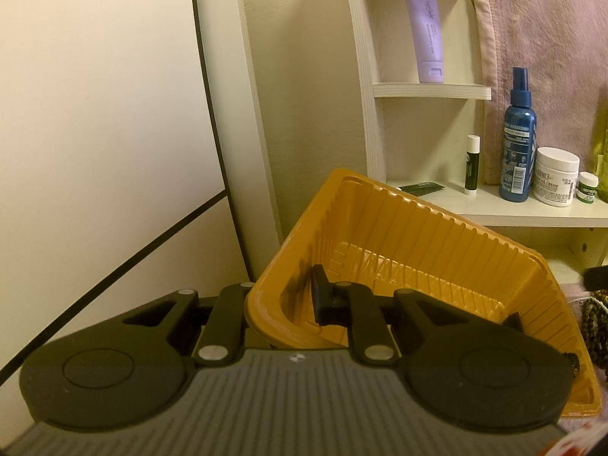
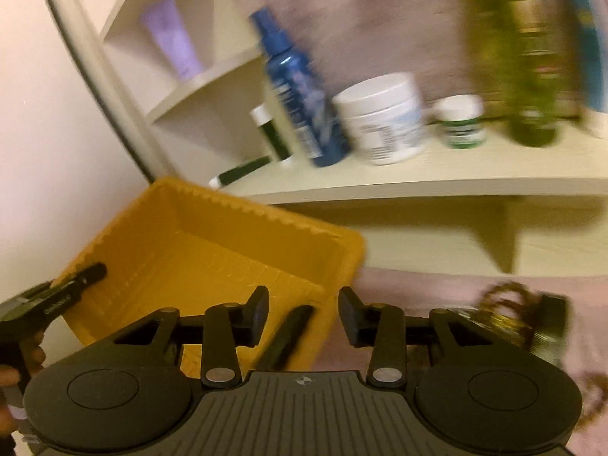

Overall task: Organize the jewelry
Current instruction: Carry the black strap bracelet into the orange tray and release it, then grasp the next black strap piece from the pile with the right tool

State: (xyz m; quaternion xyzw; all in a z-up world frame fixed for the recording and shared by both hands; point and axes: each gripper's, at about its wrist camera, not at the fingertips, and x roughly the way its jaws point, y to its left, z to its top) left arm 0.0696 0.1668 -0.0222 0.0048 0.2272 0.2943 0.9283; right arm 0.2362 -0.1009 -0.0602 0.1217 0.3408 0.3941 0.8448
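An empty ribbed orange plastic tray (image 1: pixel 437 250) is tilted up in front of me. My left gripper (image 1: pixel 288 300) is shut on its near left rim, one finger inside and one hidden outside the wall. The right wrist view is motion-blurred; the tray (image 2: pixel 212 250) sits at the left there, with the left gripper (image 2: pixel 57 292) on its rim. My right gripper (image 2: pixel 304 315) is open and empty over the tray's right corner. Brown bead strands (image 1: pixel 594 319) lie right of the tray, also blurred in the right wrist view (image 2: pixel 509 311) on a pink cloth.
A cream shelf (image 1: pixel 513 209) behind the tray holds a blue spray bottle (image 1: pixel 518 140), a white cream jar (image 1: pixel 556 176), a small green-labelled jar (image 1: pixel 587 186), a lip-balm stick (image 1: pixel 472 163) and a green bottle (image 2: pixel 528 57). A lilac tube (image 1: pixel 425 30) stands higher up. A cream wall is at left.
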